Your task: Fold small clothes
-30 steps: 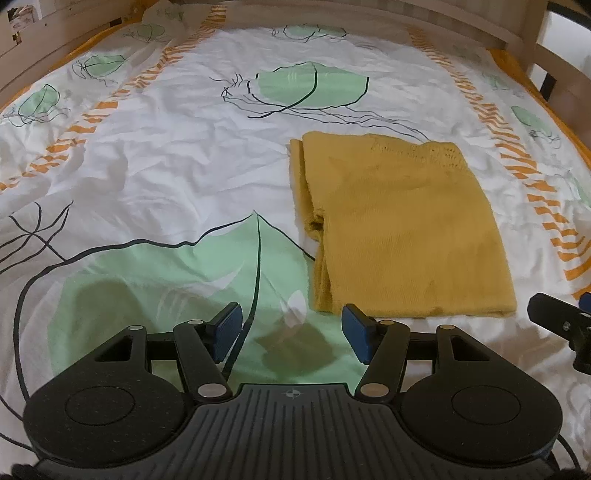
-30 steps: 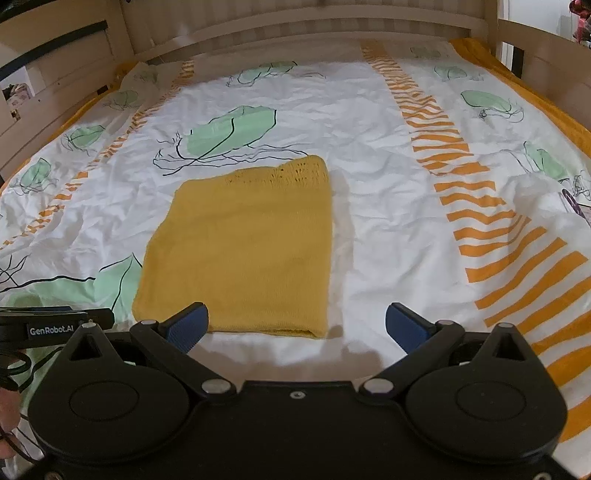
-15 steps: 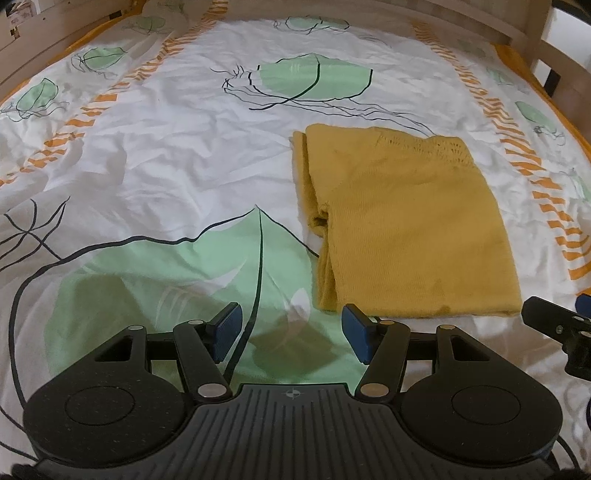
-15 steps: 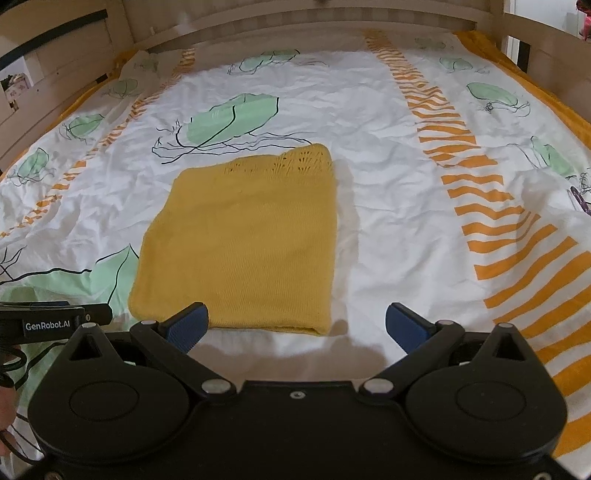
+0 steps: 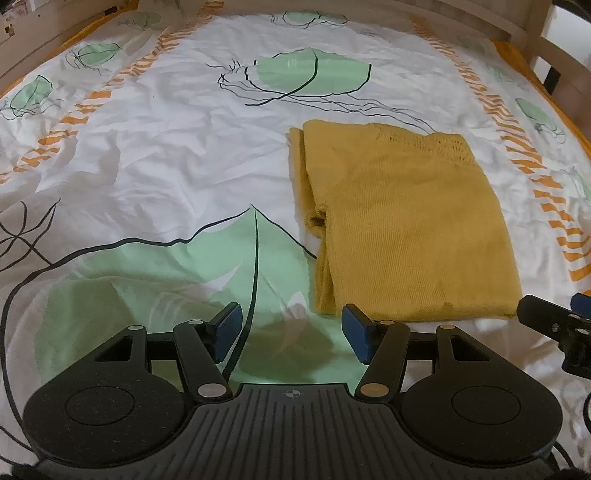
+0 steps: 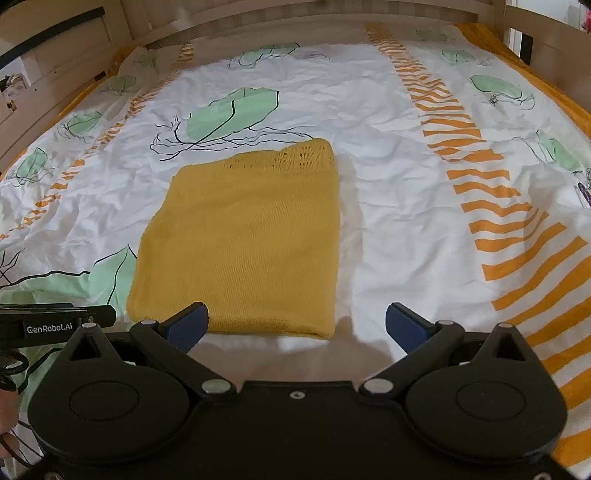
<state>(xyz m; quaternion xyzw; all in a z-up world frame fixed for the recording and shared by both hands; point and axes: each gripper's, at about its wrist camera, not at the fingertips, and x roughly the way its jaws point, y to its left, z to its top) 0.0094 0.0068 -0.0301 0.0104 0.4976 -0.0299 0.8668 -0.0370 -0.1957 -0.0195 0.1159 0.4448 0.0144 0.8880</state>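
step: lining up next fold | sweater lying folded mid-frame on bed | left tool, right tool gaping, empty, hovering near hem | advice: pinching both near corners together, lifting evenly

I am working in a home bedroom: a bed spread with a white duvet cover printed with green leaves and orange stripes, enclosed by a pale wooden bed frame.
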